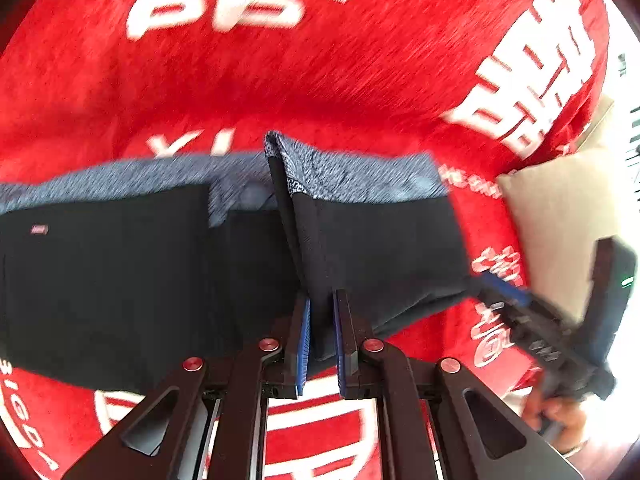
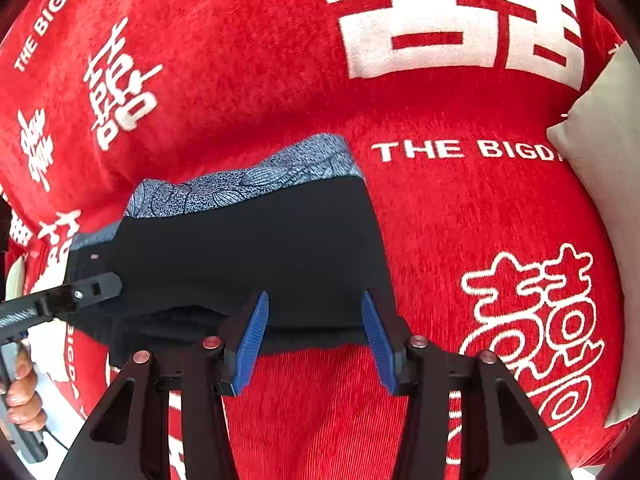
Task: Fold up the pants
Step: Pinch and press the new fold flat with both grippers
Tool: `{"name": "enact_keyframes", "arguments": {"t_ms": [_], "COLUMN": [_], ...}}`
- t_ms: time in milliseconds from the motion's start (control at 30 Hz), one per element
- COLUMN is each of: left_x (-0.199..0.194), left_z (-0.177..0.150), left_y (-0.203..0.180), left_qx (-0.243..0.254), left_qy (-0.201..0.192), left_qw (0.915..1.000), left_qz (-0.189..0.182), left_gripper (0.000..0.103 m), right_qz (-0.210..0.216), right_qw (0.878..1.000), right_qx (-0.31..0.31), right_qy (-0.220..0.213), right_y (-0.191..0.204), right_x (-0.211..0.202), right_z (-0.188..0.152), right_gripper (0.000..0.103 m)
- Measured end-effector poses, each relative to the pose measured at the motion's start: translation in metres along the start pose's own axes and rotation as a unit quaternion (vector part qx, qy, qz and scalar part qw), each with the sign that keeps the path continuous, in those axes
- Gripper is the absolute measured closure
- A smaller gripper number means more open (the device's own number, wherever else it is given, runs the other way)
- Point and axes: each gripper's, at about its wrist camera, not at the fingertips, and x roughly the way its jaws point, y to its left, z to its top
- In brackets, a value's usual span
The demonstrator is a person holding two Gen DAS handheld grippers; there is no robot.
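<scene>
Left tool (image 1: 321, 332) clamps the soft pants (image 1: 120, 280) (limp; grip hems); right tool (image 2: 316, 336) stands apart.

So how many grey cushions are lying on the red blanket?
1. A grey fabric cushion lies at the right edge of the red blanket with white lettering, apart from the black pants; others may be hidden.

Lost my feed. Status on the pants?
Left gripper shut on pants fold. Right gripper open at pants' edge. Pants part-folded on red blanket. Beige pillow alongside, not blocking.
</scene>
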Motion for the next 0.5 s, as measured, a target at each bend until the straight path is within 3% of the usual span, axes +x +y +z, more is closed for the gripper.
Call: {"name": "enact_keyframes", "arguments": {"t_ms": [133,200,333,467,500], "left_x": [0.027,0.025,0.009,-0.009,-0.011], "left_z": [-0.020,-0.022,-0.023,-0.019,-0.017], "left_y": [0.042,0.053,0.042,0.021,0.016], "left_qx": [-0.021,-0.052,-0.039,-0.020,-0.014], "left_qy": [0.019,0.009,-0.003,-0.019,-0.023], "left_qw": [0.9985,0.9984,0.9971,0.9963,0.9961], "left_qz": [0.048,0.018,0.065,0.082,0.084], "left_gripper": [0.091,0.091,0.091,0.091,0.071], "right_qz": [0.005,0.001,0.011,0.018,0.015], "right_qw": [0.999,0.998,0.998,0.999,0.999], "right_qx": [-0.022,-0.041,-0.037,-0.033,-0.034], "right_qy": [0.027,0.038,0.051,0.025,0.013], "right_y": [0.012,0.021,0.024,0.016,0.012], "right_x": [0.016,0.025,0.026,-0.001,-0.010], "right_z": [-0.015,-0.027,-0.038,-0.032,-0.027], "right_gripper": [0.048,0.048,0.048,0.048,0.048]}}
